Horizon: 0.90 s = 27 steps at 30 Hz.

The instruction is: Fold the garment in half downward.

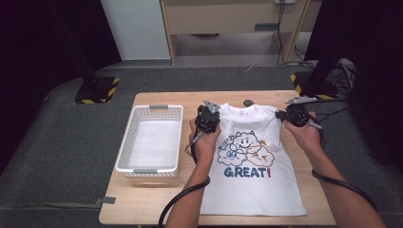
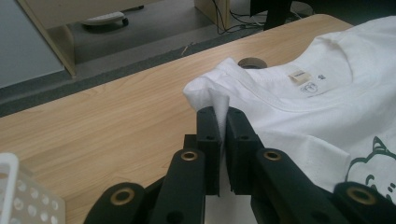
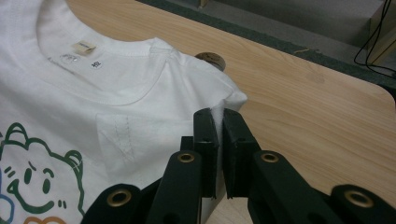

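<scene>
Left gripper: jaws clenched on a pinch of the white T-shirt at its left shoulder.
Right gripper: jaws clamped on the shirt's right shoulder fold.
T-shirt: print side up on the wooden table, collar toward the far edge, both shoulder corners pinched up into folds.
Basket: white, beside the shirt, toward the table's left edge.
</scene>
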{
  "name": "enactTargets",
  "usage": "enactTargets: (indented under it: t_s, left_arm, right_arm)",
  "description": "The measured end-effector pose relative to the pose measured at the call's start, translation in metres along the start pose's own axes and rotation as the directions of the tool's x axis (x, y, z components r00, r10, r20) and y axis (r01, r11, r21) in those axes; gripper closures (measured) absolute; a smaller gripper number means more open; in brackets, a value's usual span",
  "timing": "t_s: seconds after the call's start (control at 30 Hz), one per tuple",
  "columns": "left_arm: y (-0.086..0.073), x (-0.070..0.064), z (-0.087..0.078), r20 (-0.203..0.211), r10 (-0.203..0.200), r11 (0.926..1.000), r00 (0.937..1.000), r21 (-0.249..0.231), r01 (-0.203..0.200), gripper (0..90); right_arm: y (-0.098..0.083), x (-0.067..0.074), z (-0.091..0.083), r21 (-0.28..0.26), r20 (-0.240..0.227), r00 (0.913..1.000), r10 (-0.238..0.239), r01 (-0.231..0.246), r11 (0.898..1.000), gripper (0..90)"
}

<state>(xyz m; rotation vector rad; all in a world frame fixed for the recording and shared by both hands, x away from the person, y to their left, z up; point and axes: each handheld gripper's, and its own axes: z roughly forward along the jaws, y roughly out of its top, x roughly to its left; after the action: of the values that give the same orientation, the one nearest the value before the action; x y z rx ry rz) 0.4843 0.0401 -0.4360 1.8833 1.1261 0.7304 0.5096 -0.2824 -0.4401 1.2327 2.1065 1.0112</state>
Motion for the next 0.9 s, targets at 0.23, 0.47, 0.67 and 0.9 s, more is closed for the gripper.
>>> enactTargets:
  t_s: [0.23,0.47,0.67,0.9]
  left_arm:
    - [0.004,0.001,-0.004,-0.002,0.007,0.9999,1.0,-0.011,-0.007,86.3]
    - [0.004,0.0,-0.008,-0.007,0.013,0.9998,0.9999,-0.015,-0.013,86.4]
    - [0.002,-0.002,-0.011,-0.01,0.019,0.9998,0.9998,-0.012,-0.019,86.4]
    - [-0.002,-0.003,-0.016,-0.009,0.009,0.9999,0.9999,-0.013,-0.009,86.4]
  right_arm:
    - [0.002,0.001,-0.006,-0.011,0.003,1.0,0.001,-0.001,1.0,85.4]
    - [0.001,0.004,-0.012,-0.025,-0.002,1.0,0.004,-0.004,1.0,85.5]
    - [-0.002,0.007,-0.017,-0.031,-0.004,1.0,0.004,-0.004,1.0,85.5]
    - [-0.005,0.011,-0.023,-0.038,-0.009,1.0,0.0,0.0,0.999,85.5]
